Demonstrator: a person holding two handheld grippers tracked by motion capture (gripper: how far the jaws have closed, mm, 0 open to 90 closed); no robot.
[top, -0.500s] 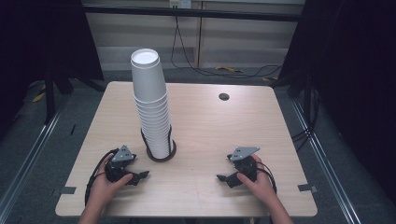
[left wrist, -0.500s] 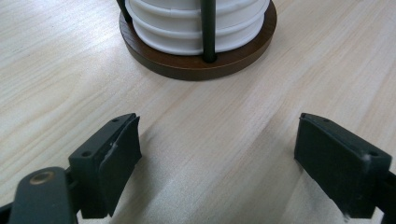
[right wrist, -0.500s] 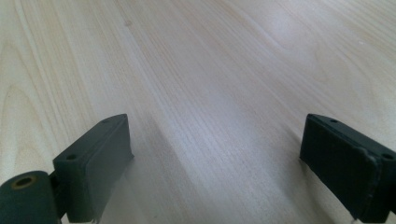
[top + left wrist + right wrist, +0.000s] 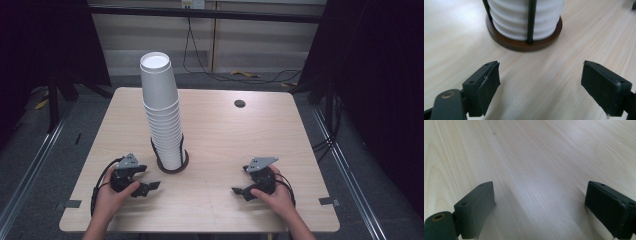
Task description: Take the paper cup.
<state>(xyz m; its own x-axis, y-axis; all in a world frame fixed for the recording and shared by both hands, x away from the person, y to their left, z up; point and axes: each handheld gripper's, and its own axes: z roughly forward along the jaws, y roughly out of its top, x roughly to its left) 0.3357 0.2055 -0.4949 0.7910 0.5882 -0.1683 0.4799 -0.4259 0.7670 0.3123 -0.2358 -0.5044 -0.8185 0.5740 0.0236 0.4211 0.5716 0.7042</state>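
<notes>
White paper cups [image 4: 162, 117] rise in a tall stack from a dark round holder [image 4: 172, 167] on the wooden table [image 4: 235, 145], leaning slightly; in the left gripper view the stack is cut off above its lowest rims. Left gripper [image 4: 148, 178] and right gripper [image 4: 241, 180] rest near the front edge, jaws wide apart, nothing between them. Both hands partly cover the gripper bodies.

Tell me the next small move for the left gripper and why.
Probably ease the left gripper forward toward the cup stack. Its jaws stand wide open with nothing between them, and the stack in its wooden-based holder lies just ahead, apart from the jaws.
</notes>
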